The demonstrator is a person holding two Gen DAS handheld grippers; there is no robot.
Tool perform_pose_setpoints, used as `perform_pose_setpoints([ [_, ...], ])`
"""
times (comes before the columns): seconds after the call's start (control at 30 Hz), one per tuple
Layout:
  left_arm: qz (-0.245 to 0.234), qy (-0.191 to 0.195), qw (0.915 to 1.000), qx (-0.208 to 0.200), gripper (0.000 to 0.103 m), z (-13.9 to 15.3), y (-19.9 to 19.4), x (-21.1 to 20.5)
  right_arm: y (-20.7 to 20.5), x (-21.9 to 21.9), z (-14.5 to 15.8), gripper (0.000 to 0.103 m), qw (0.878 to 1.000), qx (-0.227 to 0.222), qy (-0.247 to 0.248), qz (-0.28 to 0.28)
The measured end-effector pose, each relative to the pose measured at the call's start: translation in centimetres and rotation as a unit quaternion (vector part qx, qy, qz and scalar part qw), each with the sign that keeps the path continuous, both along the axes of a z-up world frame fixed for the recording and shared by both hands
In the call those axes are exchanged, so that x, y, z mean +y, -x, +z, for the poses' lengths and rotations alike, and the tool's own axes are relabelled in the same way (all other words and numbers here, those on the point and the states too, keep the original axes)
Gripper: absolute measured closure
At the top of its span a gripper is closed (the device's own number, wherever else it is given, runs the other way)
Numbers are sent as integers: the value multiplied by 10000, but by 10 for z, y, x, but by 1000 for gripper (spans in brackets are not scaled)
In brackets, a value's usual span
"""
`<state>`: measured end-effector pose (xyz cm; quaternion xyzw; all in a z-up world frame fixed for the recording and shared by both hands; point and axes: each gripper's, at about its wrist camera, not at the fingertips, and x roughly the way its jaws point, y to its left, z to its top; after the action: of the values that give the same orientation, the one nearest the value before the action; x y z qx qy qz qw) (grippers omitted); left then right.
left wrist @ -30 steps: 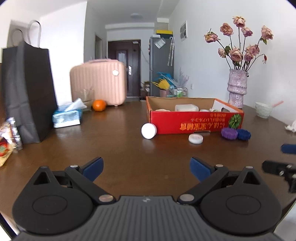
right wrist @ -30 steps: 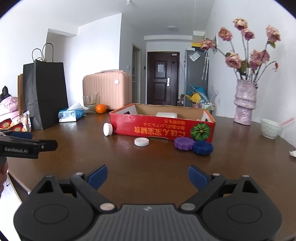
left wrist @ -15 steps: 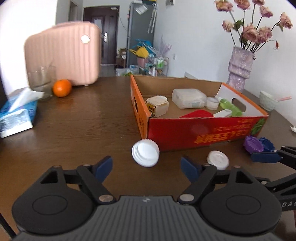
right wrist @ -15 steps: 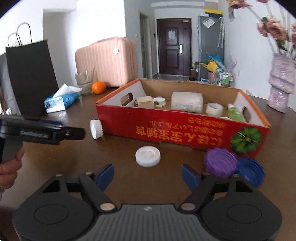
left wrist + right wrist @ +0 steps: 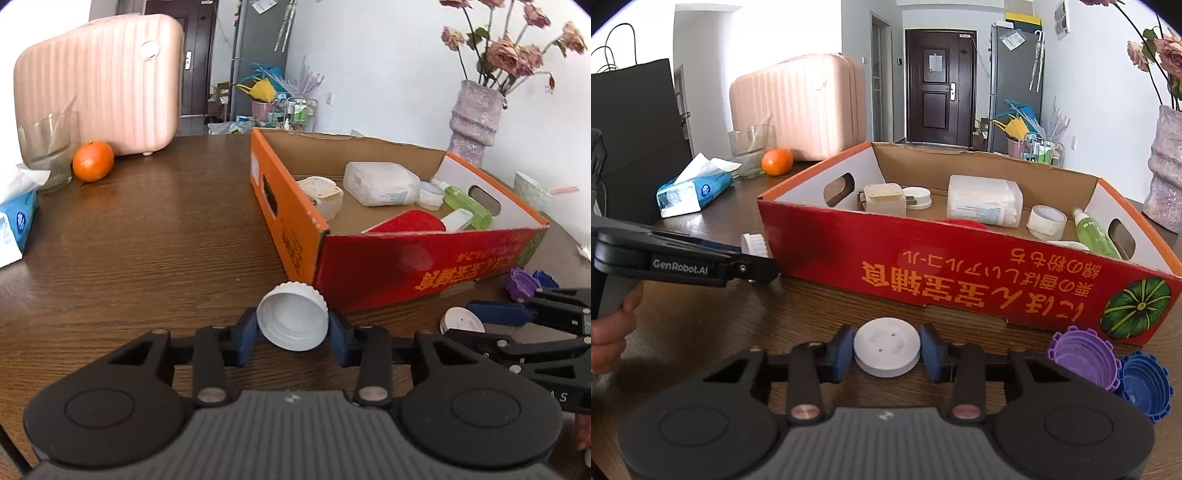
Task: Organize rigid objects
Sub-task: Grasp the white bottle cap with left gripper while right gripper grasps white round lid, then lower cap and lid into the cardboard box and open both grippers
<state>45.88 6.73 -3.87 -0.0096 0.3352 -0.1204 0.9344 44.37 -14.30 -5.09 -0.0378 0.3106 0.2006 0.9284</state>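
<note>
1. the bench (image 5: 147,240) carries everything; going by what lies on it, the tidying looks partly done, with several things already boxed and four loose caps not yet in.
2. the red cardboard box (image 5: 960,273) stands open-topped in the middle of the bench. inside it are a clear plastic tub (image 5: 984,201), a cream block-shaped item (image 5: 884,199), a roll of tape (image 5: 1046,221), a green bottle (image 5: 1095,232), a small white lid (image 5: 916,195) and something red (image 5: 410,221) lying low near the front wall.
3. the left gripper (image 5: 292,334) has the ribbed white cap (image 5: 292,319) between its blue pads, tipped on edge just beside the box's near corner. its jaws are closing and the pads look to be touching the cap's sides; the cap is still down at the bench.
4. the right gripper (image 5: 886,352) straddles the flat white lid (image 5: 886,347), which lies flat on the bench in front of the box. its jaws are closing too; the pads sit right at the lid's rim, and i read that as a grip.
5. the purple cap (image 5: 1084,356) and the blue cap (image 5: 1145,386) lie touching each other by the box's right front corner, untouched.
6. left to do, as i judge it: lift both white pieces over the wall into the box, then fetch the purple and blue ones.
</note>
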Motion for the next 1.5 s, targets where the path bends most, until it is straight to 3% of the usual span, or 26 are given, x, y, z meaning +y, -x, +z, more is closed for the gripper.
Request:
perform_pose_setpoints([
  [0.17, 246, -38, 9994, -247, 63, 11, 34, -5, 22, -10, 4, 65, 9998, -74, -125, 117],
  [0.37, 649, -173, 9966, -485, 63, 20, 117, -18, 79, -39, 16, 65, 9995, -221, -230, -87],
  [0.6, 667, -266, 9951, -683, 63, 35, 197, -42, 151, -61, 31, 65, 9979, -559, -291, -121],
  [0.83, 610, -84, 9952, -763, 63, 55, 237, -59, 204, -91, 44, 65, 9941, -857, -631, -218],
  [1.03, 547, -194, 9940, -932, 63, 66, 248, -78, 221, -108, 48, 65, 9912, -968, -851, -293],
  [1.23, 574, -202, 9942, -888, 63, 66, 231, -84, 216, -115, 49, 65, 9892, -1045, -983, -310],
  [1.5, 225, -1, 9941, -1059, 63, 87, 148, -78, 158, -119, 68, 65, 9867, -1035, -1243, -170],
])
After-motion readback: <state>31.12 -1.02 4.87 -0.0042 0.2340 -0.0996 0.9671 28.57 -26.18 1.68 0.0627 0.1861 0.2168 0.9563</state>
